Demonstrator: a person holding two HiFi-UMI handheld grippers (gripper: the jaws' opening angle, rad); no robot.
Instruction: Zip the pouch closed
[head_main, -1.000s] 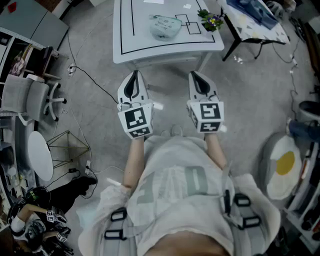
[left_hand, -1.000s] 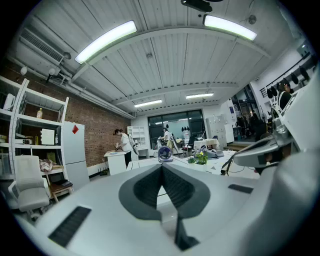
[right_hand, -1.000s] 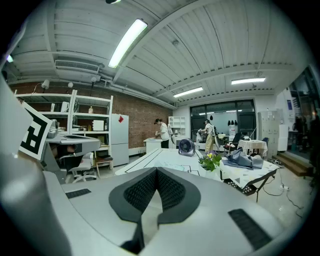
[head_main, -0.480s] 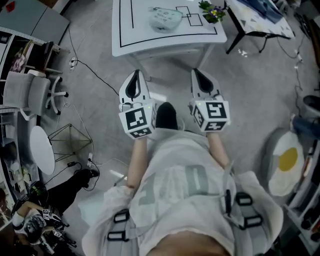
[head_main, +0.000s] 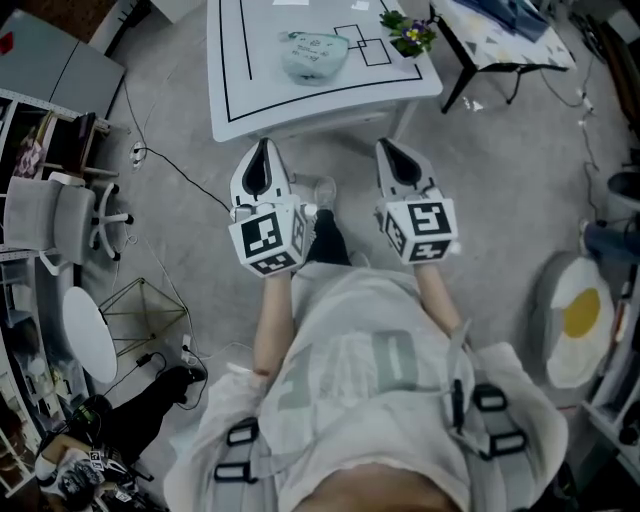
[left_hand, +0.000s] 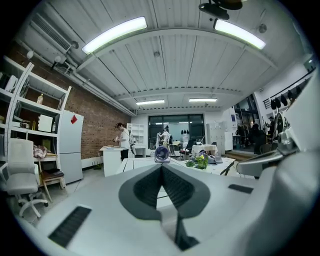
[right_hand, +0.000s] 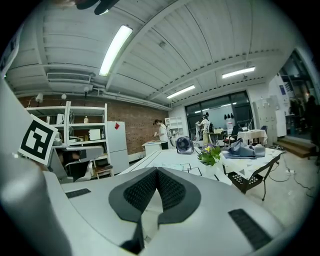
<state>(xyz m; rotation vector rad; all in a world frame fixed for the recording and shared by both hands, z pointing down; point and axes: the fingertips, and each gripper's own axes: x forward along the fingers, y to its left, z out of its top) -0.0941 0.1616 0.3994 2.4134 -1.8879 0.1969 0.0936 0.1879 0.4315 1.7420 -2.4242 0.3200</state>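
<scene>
The pale green pouch (head_main: 313, 55) lies on a white table (head_main: 300, 105) marked with black lines, at the top of the head view. In the right gripper view the pouch (right_hand: 171, 167) shows faintly just beyond the jaw tips. Both grippers hang in the air over the grey floor, short of the table's near edge. My left gripper (head_main: 263, 148) is shut with nothing in it, and its jaws (left_hand: 161, 167) meet in its own view. Beside it, my right gripper (head_main: 385, 147) is also shut and empty (right_hand: 156, 171). A small pot of flowers (head_main: 408, 35) stands right of the pouch.
A small fan (left_hand: 161, 154) stands at the table's far end. A second table (head_main: 510, 30) with cloth on it is at the upper right. An office chair (head_main: 60, 210), a wire frame (head_main: 140, 295) and floor cables (head_main: 170, 150) lie left; an egg-shaped cushion (head_main: 575, 320) right.
The table and pouch have slid left in the head view and the near edge has come a little closer to the grippers. A shoe now shows between the grippers. Both stay shut.
</scene>
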